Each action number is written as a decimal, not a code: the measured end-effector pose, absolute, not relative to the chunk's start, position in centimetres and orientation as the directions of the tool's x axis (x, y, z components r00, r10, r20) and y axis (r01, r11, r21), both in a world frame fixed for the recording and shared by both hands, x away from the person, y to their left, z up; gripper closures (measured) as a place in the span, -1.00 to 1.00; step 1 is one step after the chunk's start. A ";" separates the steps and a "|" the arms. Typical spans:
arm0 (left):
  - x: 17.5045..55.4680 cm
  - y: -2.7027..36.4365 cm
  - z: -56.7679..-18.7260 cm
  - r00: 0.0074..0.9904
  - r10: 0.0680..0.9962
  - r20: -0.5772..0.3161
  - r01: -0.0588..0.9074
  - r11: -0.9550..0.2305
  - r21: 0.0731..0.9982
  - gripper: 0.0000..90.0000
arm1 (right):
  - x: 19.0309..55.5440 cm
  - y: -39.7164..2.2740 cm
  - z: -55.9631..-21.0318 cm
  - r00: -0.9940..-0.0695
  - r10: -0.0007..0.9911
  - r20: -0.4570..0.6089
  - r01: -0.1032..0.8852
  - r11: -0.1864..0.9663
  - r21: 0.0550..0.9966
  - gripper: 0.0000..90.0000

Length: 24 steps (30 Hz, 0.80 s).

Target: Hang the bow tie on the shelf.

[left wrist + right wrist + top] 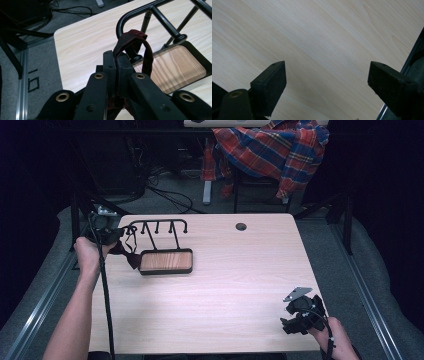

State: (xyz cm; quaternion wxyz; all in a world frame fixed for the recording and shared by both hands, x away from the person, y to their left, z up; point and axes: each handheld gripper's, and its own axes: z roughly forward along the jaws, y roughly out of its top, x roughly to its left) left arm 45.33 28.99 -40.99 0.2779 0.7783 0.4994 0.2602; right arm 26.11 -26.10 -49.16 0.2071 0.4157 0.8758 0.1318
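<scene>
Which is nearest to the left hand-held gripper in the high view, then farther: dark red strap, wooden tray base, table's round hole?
1. Dark red strap, clamped in the left hand-held gripper.
2. Wooden tray base, just right.
3. Round hole, far edge, mid-table.

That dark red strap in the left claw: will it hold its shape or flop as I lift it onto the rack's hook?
Likely floppy: the strap bends in a soft loop above the shut left claw, and its tail hangs limp beside the rack. Probably light, since it droops without stretching taut. It may sag off a hook unless the loop is kept open.
</scene>
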 end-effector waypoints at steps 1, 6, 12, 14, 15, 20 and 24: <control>45.4 29.0 -41.1 0.366 0.922 0.127 0.636 -0.347 0.690 0.95 | 26.1 -26.1 -49.2 -0.569 0.782 -0.253 0.673 0.620 0.403 -0.67; 45.6 29.2 -41.4 0.359 0.925 0.125 0.644 -0.343 0.684 0.95 | 26.1 -26.1 -49.2 -0.567 0.785 -0.250 0.673 0.616 0.409 -0.67; 45.8 29.2 -41.8 0.354 0.927 0.123 0.655 -0.340 0.675 0.96 | 26.1 -26.1 -49.1 -0.569 0.782 -0.253 0.672 0.620 0.404 -0.67; 45.8 29.2 -41.9 0.352 0.928 0.121 0.658 -0.337 0.673 0.95 | 26.1 -26.1 -49.2 -0.570 0.782 -0.253 0.672 0.621 0.404 -0.67; 45.8 29.2 -42.1 0.350 0.930 0.115 0.661 -0.332 0.673 0.96 | 26.1 -26.1 -49.2 -0.569 0.782 -0.254 0.672 0.621 0.404 -0.67; 46.0 29.3 -42.4 0.339 0.935 0.106 0.668 -0.318 0.673 0.95 | 26.0 -26.1 -49.1 -0.569 0.781 -0.257 0.672 0.622 0.402 -0.67; 46.2 29.3 -42.7 0.316 0.945 0.082 0.661 -0.282 0.695 0.95 | 26.0 -26.0 -49.1 -0.571 0.778 -0.262 0.671 0.626 0.398 -0.67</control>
